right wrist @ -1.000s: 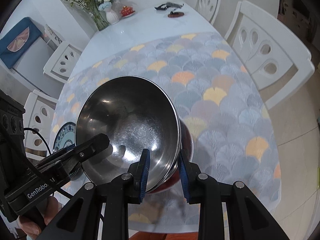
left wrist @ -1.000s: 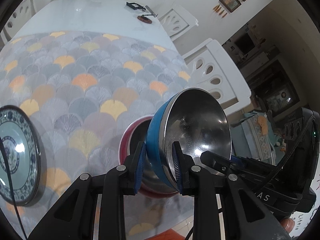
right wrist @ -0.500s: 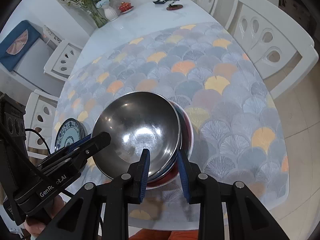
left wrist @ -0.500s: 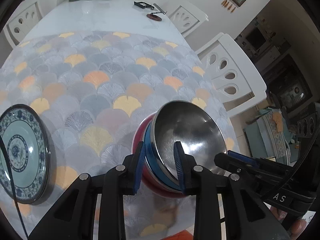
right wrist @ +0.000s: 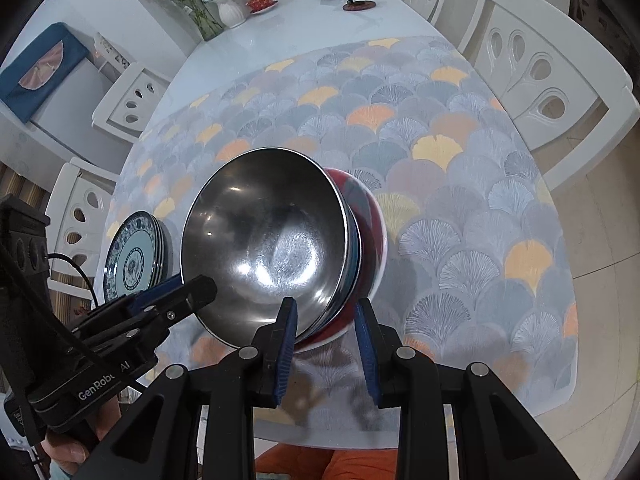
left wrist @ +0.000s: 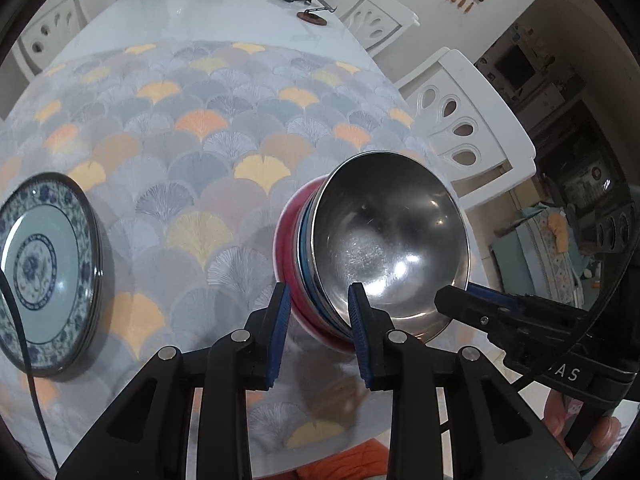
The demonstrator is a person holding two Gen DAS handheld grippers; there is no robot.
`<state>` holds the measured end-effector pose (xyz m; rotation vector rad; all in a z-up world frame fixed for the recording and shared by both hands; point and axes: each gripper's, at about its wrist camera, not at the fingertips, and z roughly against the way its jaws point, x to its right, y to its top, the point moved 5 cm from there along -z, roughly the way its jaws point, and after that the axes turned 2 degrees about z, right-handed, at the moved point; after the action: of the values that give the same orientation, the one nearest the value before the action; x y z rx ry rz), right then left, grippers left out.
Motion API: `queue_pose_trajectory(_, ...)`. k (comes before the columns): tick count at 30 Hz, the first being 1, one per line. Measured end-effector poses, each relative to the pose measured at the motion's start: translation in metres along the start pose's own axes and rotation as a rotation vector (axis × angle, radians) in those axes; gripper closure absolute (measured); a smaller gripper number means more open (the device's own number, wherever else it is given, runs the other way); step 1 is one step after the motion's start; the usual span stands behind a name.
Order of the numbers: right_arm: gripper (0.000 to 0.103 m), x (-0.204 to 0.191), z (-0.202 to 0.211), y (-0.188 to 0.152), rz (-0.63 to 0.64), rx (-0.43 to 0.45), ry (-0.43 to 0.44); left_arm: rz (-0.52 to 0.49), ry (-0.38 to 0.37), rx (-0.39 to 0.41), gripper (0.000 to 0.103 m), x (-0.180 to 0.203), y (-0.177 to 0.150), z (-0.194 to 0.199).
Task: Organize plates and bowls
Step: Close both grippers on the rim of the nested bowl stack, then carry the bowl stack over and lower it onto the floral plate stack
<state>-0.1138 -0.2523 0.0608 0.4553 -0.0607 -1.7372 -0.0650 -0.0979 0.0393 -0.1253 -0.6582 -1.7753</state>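
A steel bowl with a blue outside (left wrist: 384, 240) (right wrist: 264, 232) sits nested, a little tilted, in a red bowl (left wrist: 286, 240) (right wrist: 372, 220) on the patterned tablecloth near the table's front edge. My left gripper (left wrist: 318, 308) is shut on its near-left rim, one pad inside the steel and one outside. On the near-right rim my right gripper (right wrist: 325, 320) holds the same way. Each gripper's tip shows in the other's view. A stack of blue-and-white plates (left wrist: 40, 272) (right wrist: 132, 256) lies to the left.
The fan-patterned tablecloth (left wrist: 180, 120) covers the near half of a white table. White chairs (left wrist: 472, 140) (right wrist: 540, 60) stand along the right side, others at the left. At the far end are a flower vase (right wrist: 230, 12), a small red dish (right wrist: 262, 0) and a black stand (left wrist: 316, 14).
The blue steel bowl, held tilted above the red bowl a second ago, has come down and now rests nested inside it. Both grippers sank with it.
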Motion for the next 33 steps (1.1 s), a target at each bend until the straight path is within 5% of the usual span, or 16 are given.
queue_pose_trajectory(5,0.072,0.005,0.013,0.006,-0.012,0.034,0.006,0.010,-0.021,0.015,0.076,0.002,0.005,0.007)
queue_pose_trajectory(9,0.047,0.013,0.028,0.016,-0.033,0.094,0.005,0.015,-0.048,0.031,0.076,0.005,0.013,0.013)
queue_pose_trajectory(14,0.044,0.026,0.032,0.028,-0.070,0.114,0.028,0.096,-0.124,0.050,0.032,0.001,0.021,0.013)
queue_pose_trajectory(26,0.043,0.035,-0.029,0.024,-0.117,-0.037,0.109,0.200,-0.145,-0.049,0.035,-0.021,0.017,-0.029)
queue_pose_trajectory(33,0.043,0.036,-0.055,0.023,-0.150,-0.103,0.147,0.267,-0.212,-0.116,0.056,-0.031,0.010,-0.051)
